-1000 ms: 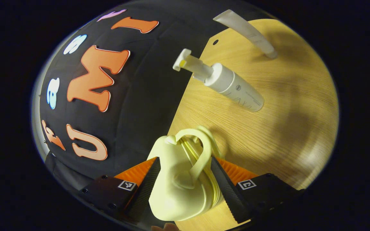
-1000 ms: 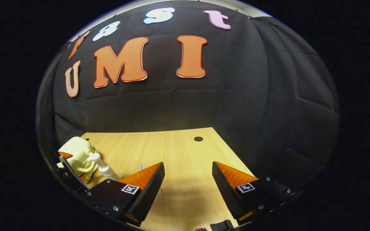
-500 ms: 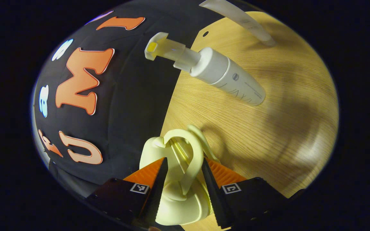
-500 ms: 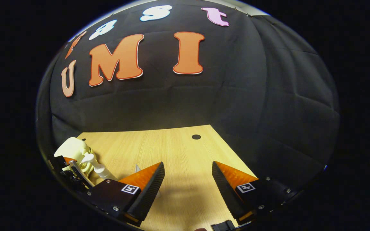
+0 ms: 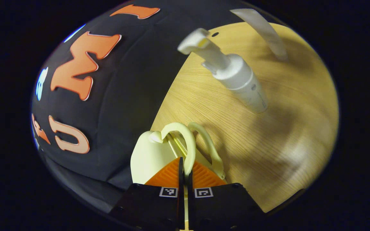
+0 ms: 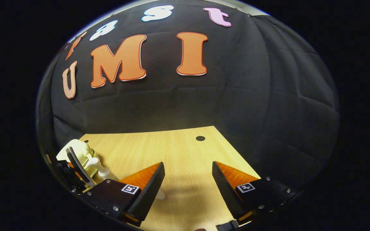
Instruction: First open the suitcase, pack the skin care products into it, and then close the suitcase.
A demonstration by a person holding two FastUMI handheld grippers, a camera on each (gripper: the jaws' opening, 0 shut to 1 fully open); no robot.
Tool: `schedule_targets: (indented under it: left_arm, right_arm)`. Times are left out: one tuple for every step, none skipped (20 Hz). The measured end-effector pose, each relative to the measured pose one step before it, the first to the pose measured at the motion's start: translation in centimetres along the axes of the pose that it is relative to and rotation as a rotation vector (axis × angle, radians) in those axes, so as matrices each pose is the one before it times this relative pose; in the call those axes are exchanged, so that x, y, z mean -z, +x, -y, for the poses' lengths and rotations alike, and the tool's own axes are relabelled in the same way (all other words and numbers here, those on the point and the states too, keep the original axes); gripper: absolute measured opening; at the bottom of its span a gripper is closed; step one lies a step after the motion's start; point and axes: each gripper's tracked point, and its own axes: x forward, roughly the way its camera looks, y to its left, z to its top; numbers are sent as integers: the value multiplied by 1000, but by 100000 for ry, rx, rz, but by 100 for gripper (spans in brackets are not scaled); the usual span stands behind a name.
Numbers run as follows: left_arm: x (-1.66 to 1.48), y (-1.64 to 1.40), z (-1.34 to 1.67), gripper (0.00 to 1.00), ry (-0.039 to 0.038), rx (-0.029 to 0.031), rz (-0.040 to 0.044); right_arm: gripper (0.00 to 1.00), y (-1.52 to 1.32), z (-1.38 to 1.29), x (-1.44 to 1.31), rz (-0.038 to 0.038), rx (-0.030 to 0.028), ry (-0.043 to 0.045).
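Note:
A small pale-yellow suitcase [image 5: 146,154] stands closed at the wooden table's edge, its two loop handles on top. My left gripper [image 5: 184,160] is shut on the nearer handle [image 5: 189,150], which passes between its fingertips. A white pump bottle [image 5: 236,77] stands just beyond, and a white tube [image 5: 265,29] farther back. In the right gripper view the suitcase [image 6: 75,149], the pump bottle [image 6: 100,168] and the left gripper on the handle sit at the far left. My right gripper [image 6: 188,168] hovers open over bare table with nothing between its fingers.
The wooden table [image 6: 178,150] ends at the black cloth wall behind and to the right. A small round hole [image 6: 200,138] lies near its far corner. The suitcase sits close to the table's left edge [image 5: 162,109].
My left gripper's fingers, spread wide around the suitcase a second ago, have drawn back and closed on its handle. The right gripper has barely moved.

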Motion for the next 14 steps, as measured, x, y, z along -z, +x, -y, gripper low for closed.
schedule_targets:
  left_arm:
    - [-396, -278, -743, 5, -2788, 520, 830]
    - [-376, -680, -824, 2, -2458, 832, 632]
    - [-262, -459, -947, 2, -3956, 1553, 1380]
    - [158, -357, -410, 4, -4131, 2136, 770]
    - [-88, -339, -690, 2, -4414, 2411, 712]
    - [-281, -255, -998, 2, -3064, 1931, 944]
    - [-298, -302, -1083, 1, -2082, 328, 1706]
    - [-161, -658, -766, 1, -1510, -115, 1685]
    - [-108, -486, -836, 1, -1845, 307, 754]
    - [57, -390, -805, 1, -3954, 1009, 126]
    - [-223, -395, -711, 1, -5097, 2705, 1049]
    - [-70, -528, -871, 4, -5241, 2377, 776]
    - [-202, -684, -946, 2, -4610, 1753, 1088]
    - [131, 90, -641, 2, -4031, 1212, 1213]
  right_arm:
    - [95, -7, -305, -142, 194, -862, -78]
    - [94, 56, -390, -271, 312, -569, -284]
    - [95, 146, -565, -345, 695, -582, -446]
    - [95, -43, -461, -425, 459, 274, -448]
    - [94, -250, -549, -390, 299, -138, 338]
    - [95, -251, -711, -661, 1327, -261, 867]
    - [95, -338, -780, -728, 1430, -386, 806]
    - [95, -273, -917, -631, 870, -519, 194]
    - [95, -104, -795, -549, 816, -139, -223]
    - [95, -47, -834, -610, 1051, 40, -180]
    - [95, -72, -808, -727, 1292, 100, 57]
    - [95, -160, -854, -661, 1372, 171, 108]
    - [94, -151, -848, -643, 1299, 380, 50]
    - [94, -174, -944, -470, 969, 319, 251]
